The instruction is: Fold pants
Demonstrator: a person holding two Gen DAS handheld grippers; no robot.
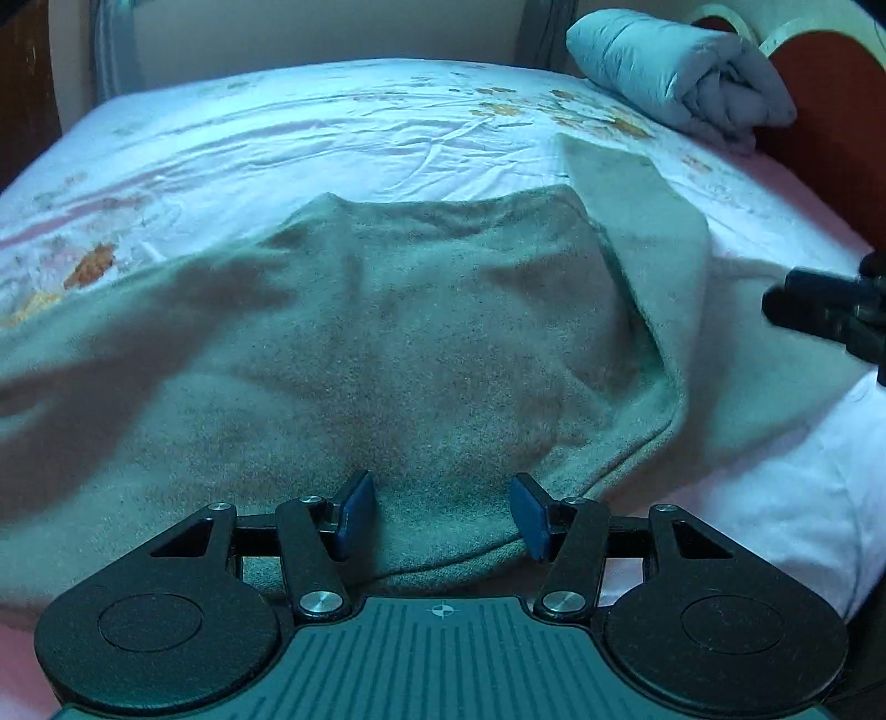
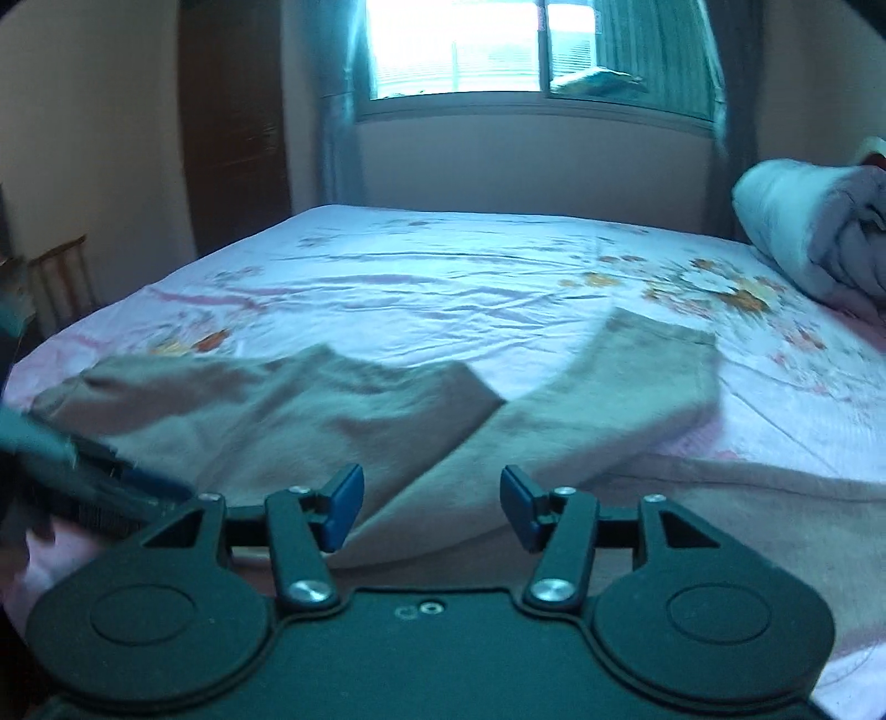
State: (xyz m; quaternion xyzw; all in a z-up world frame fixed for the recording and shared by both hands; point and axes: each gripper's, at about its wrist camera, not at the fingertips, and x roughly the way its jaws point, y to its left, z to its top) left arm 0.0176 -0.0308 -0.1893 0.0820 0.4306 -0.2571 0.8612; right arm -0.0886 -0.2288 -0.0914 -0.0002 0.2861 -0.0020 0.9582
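Observation:
Grey-beige fleece pants (image 1: 421, 343) lie spread on the bed, one part folded over another, with a leg end reaching toward the far right (image 1: 637, 221). My left gripper (image 1: 441, 515) is open just above the pants' near edge, holding nothing. In the right wrist view the pants (image 2: 332, 421) lie ahead with a leg (image 2: 637, 376) stretching right. My right gripper (image 2: 432, 507) is open over the near edge, empty. The left gripper shows blurred in the right wrist view at the left (image 2: 83, 471); the right gripper shows in the left wrist view at the right edge (image 1: 830, 310).
A floral white-pink bedsheet (image 1: 332, 138) covers the bed. A rolled light-blue quilt (image 1: 681, 72) lies at the far right by the red headboard (image 1: 830, 111). A window (image 2: 498, 50) and curtains stand behind the bed; a wooden door (image 2: 232, 127) is at the left.

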